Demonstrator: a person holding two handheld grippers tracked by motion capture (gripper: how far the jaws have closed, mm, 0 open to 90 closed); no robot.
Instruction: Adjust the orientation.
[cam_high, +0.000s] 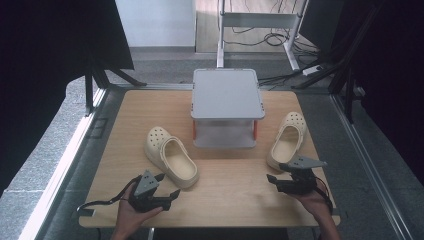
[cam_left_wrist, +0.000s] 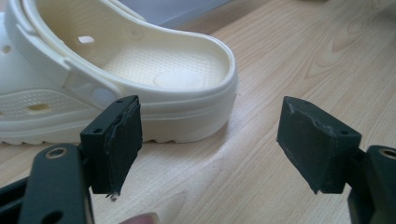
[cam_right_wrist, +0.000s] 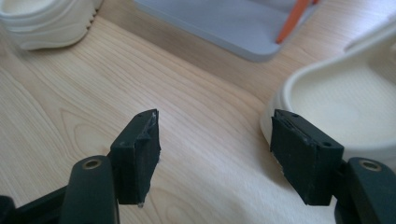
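On the tabletop, each cream clog lies beside spread, empty tongs. A pinch on the soft heel rim could slip and shove a clog toward the grey shelf.

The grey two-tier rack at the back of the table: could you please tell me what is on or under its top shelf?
The grey rack's top shelf is bare. The lower shelf's front edge looks empty too, but the top shelf covers the rest of it.

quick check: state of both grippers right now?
Left gripper: open, holding nothing; the heel of the left clog lies just ahead of it.
Right gripper: open, holding nothing; the heel of the right clog is beside its one jaw.
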